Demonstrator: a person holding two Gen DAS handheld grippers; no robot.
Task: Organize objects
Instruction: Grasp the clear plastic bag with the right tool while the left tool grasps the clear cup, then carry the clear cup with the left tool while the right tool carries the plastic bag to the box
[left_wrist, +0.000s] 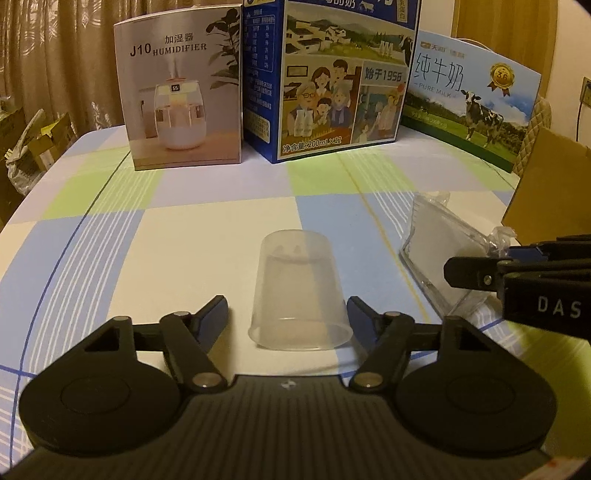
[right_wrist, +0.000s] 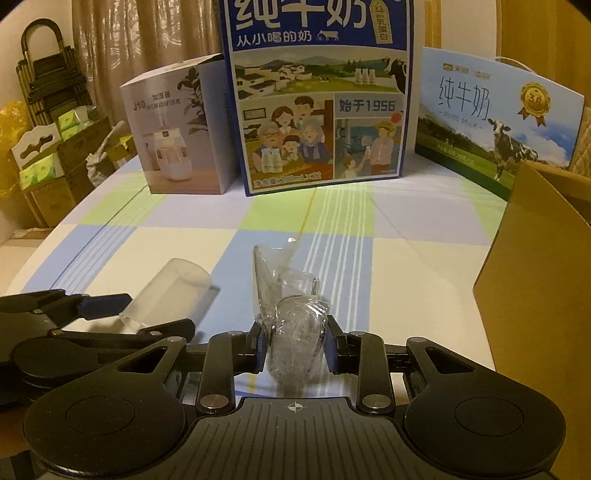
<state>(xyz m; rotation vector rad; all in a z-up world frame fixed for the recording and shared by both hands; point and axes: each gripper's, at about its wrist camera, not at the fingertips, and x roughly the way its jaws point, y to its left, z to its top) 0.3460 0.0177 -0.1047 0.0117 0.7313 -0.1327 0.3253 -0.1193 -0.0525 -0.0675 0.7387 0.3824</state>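
A translucent plastic cup (left_wrist: 299, 291) stands upside down on the checked tablecloth (left_wrist: 184, 229). My left gripper (left_wrist: 286, 306) is open, one finger on each side of the cup's rim with small gaps. To the right lies a clear plastic jug (left_wrist: 436, 251), its handle end wrapped in crinkled film. My right gripper (right_wrist: 295, 343) is shut on that wrapped end of the jug (right_wrist: 291, 295), and it enters the left wrist view from the right edge (left_wrist: 495, 258). In the right wrist view the cup (right_wrist: 173, 291) sits at the left beside the left gripper's fingers (right_wrist: 103, 306).
Three cartons line the far side: a humidifier box (left_wrist: 181, 99), a blue milk carton (left_wrist: 332, 81) and a pure milk box (left_wrist: 469, 99). An open cardboard box (right_wrist: 535, 258) stands at the right. Stacked boxes and a folded cart (right_wrist: 48, 85) lie beyond the table's left edge.
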